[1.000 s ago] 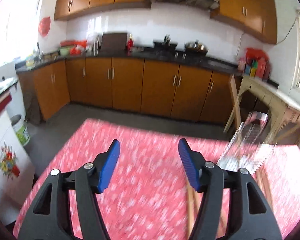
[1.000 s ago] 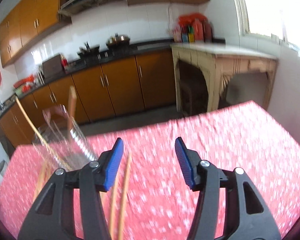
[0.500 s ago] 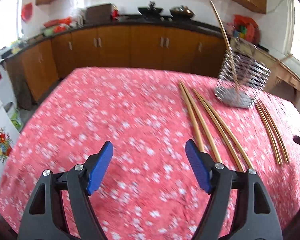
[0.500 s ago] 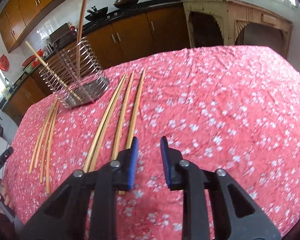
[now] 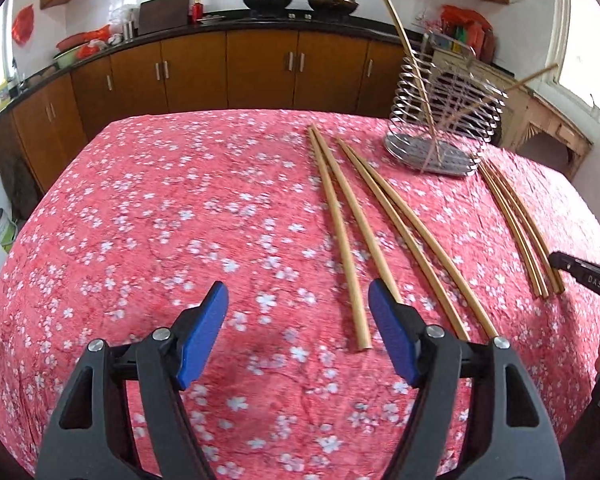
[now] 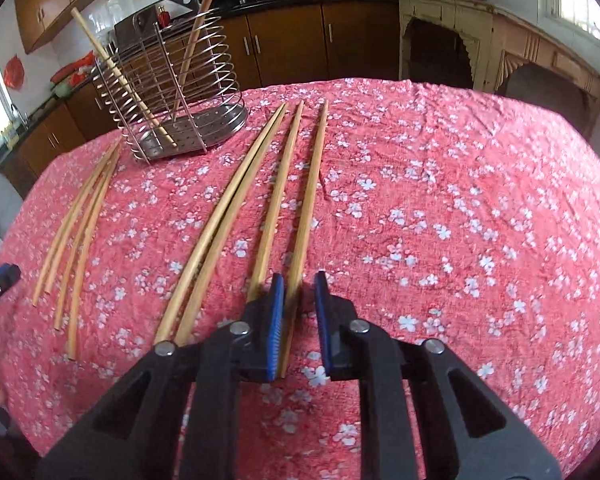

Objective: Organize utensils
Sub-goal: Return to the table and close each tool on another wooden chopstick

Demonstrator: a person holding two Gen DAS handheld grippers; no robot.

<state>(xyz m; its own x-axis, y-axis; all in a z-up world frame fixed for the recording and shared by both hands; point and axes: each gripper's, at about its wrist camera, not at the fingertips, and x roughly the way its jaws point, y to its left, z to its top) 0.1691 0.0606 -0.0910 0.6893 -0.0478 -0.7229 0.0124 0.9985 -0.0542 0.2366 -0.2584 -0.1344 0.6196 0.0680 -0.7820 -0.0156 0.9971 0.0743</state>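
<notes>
Several wooden chopsticks lie on a red flowered tablecloth. A wire utensil holder stands at the far side with two chopsticks leaning in it. My right gripper has its jaws drawn narrow around the near end of the rightmost chopstick, which lies against the left-hand pad. In the left wrist view, my left gripper hovers low over the cloth with its jaws wide and closing. They grip nothing. The near end of one chopstick lies just inside its right-hand pad. The holder stands beyond.
A bundle of thinner chopsticks lies left of the holder in the right wrist view. In the left wrist view a thinner bundle lies at the right, where a hand-held black tool enters. Brown kitchen cabinets stand past the table's far edge.
Both views have tipped down from the cabinets to the tabletop and come closer to it. The right jaws have narrowed from wide apart to a slot around one chopstick. The left jaws stay wide.
</notes>
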